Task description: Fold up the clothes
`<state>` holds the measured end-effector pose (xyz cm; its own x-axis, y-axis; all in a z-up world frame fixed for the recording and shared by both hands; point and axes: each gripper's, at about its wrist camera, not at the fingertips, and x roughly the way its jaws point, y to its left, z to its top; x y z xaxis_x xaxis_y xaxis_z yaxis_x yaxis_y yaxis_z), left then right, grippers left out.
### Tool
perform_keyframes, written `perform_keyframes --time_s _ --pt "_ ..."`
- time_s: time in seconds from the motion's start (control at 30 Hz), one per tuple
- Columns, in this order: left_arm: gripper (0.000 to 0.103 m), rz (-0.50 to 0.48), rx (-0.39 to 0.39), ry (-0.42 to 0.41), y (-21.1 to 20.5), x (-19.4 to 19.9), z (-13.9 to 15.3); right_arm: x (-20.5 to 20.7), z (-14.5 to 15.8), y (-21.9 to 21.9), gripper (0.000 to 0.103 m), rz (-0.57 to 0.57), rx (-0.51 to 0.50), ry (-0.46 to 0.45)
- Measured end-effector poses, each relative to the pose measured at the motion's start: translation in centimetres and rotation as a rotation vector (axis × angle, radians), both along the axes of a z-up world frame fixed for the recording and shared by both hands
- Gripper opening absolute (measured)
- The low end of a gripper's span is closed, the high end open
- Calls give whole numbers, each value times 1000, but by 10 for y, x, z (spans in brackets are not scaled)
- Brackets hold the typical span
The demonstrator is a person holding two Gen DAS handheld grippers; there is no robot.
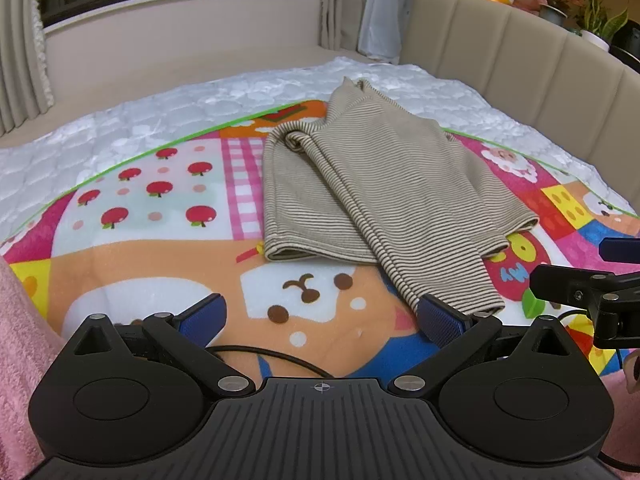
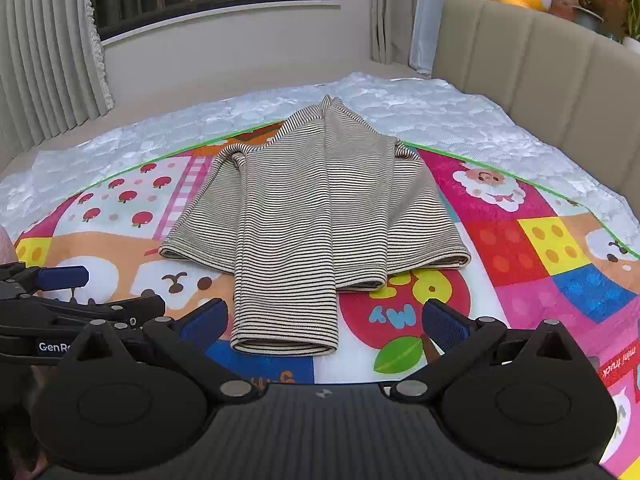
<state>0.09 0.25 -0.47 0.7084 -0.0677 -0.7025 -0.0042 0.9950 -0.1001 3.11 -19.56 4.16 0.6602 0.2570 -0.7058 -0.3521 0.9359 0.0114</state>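
Note:
A beige striped top [image 1: 372,188] lies on a colourful play mat [image 1: 152,208], its sides and both sleeves folded in over the body, one sleeve end reaching toward me. It also shows in the right wrist view [image 2: 312,216]. My left gripper [image 1: 320,318] is open and empty, low over the mat, just in front of the sleeve cuff. My right gripper [image 2: 326,320] is open and empty, with the sleeve cuff [image 2: 284,336] lying between its blue pads without being touched. Each gripper shows at the edge of the other's view.
The mat lies on a white quilted bed cover [image 1: 120,128]. A beige padded headboard [image 2: 540,80] runs along the right. A pink towel [image 1: 20,344] lies at the left near edge. A window and curtains stand behind.

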Motion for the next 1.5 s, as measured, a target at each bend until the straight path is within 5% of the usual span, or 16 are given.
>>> perform_keyframes --time_s 1.5 --pt "103 27 6 19 -2 1 0 1 -3 2 103 -9 -17 7"
